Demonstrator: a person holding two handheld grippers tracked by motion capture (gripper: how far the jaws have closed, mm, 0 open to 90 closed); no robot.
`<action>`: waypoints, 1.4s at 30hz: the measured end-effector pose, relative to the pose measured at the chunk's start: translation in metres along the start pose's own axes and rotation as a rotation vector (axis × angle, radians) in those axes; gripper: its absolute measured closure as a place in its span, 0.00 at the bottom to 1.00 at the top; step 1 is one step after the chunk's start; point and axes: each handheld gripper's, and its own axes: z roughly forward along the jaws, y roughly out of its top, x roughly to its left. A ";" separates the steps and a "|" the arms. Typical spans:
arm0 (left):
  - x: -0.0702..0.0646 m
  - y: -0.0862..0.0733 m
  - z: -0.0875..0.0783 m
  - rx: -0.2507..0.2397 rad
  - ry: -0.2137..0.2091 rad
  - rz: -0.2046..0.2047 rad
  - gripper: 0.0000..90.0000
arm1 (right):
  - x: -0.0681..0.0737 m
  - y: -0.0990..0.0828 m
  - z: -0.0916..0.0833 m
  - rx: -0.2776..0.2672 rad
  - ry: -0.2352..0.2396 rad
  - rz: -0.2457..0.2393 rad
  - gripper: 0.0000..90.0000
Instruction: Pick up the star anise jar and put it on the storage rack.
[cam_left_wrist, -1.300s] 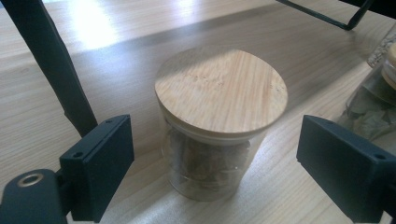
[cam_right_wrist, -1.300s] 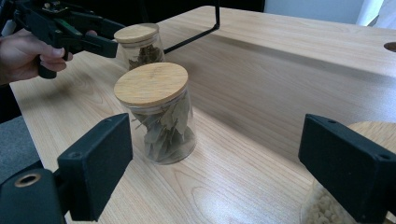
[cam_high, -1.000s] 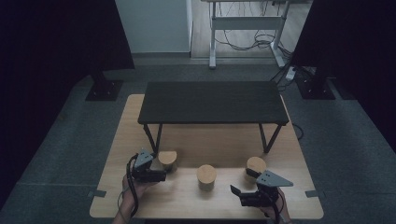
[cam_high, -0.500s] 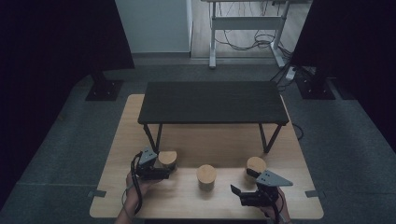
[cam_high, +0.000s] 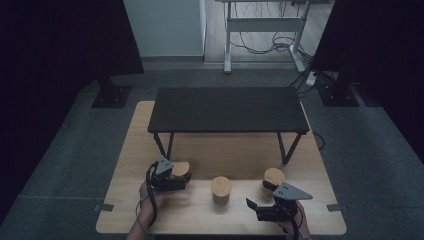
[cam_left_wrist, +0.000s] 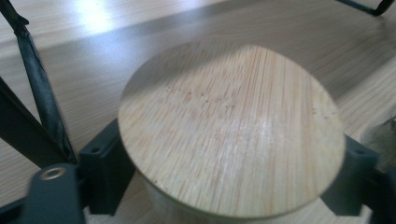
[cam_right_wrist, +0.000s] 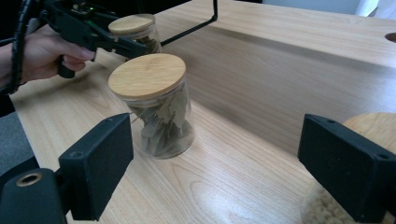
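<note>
Three glass jars with bamboo lids stand in a row on the wooden tabletop (cam_high: 150, 130). My left gripper (cam_high: 183, 179) is around the left jar (cam_high: 181, 168). Its jaws have just been closing, and both pads (cam_left_wrist: 105, 170) now press the glass under the lid (cam_left_wrist: 229, 126). The middle jar (cam_high: 221, 187), holding dried leaves (cam_right_wrist: 161, 121), stands free. My right gripper (cam_high: 256, 195) is open at the front right, pointing toward the middle jar. The right jar (cam_high: 274, 176) sits just beside its right jaw (cam_right_wrist: 350, 163), outside the gap.
A low black table (cam_high: 227, 110) on thin metal legs stands across the back half of the wooden top. The front edge of the tabletop (cam_high: 220, 231) runs close below both hands. Dark stands and a desk frame are on the floor behind.
The left gripper has shifted slightly right onto the left jar, and its jaws have closed on it. The right gripper has stayed where it was.
</note>
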 end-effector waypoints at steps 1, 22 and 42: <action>0.000 -0.001 0.000 -0.005 0.003 -0.006 0.27 | 0.001 0.000 0.000 0.002 0.002 -0.004 0.11; 0.000 -0.001 -0.001 -0.011 0.007 -0.002 0.28 | 0.006 -0.003 0.007 0.025 0.020 -0.027 0.11; -0.006 0.013 -0.027 -0.076 -0.017 0.031 0.28 | 0.004 -0.006 0.011 0.043 0.010 -0.029 0.11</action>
